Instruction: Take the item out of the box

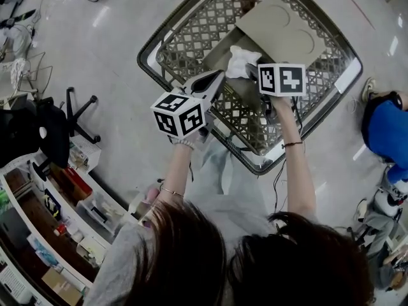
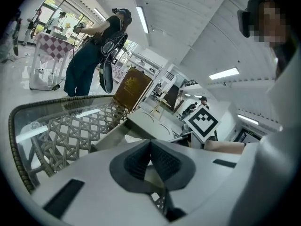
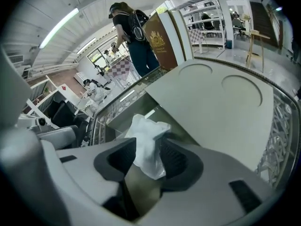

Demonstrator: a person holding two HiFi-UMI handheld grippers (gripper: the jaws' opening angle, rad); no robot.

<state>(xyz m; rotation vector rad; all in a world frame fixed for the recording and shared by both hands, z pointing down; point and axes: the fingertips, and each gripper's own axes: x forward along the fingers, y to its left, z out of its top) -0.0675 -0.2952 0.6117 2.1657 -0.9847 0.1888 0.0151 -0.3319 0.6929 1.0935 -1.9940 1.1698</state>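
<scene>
1. The lattice table (image 1: 185, 40) carries the box (image 1: 287, 27) near its middle. In my judgement, a sharp pull on the contents could skid the whole box across the top if nothing holds it firmly.
2. The box stands with its lid thrown back. The left gripper (image 2: 150, 142) sits at the box's near rim with its jaws closed and tips together. No view settles whether they pinch the rim or only rest beside it. If they only rest there, the box may lift along with the load.
3. The item (image 1: 241, 61) is white, crumpled and looks plastic-wrapped. It pokes up out of the box's mouth.
4. The right gripper (image 3: 146, 149) has its jaws spread wide around the item's upper part, and the pads are not pressing on it. The likely failure is a bite on loose wrap alone. The wrap could then stretch, tear or slip, and the item would drop back inside the box.
5. The head view alone shows the full layout, with both grippers meeting at the box's near side and the table's full outline. It does not show how wide either pair of jaws stands.
6. The right gripper view alone shows the item between the pads, and two round outlines on the lid's inner face.
7. The left gripper view alone shows that gripper's closed tips. It hardly shows the item at all.
</scene>
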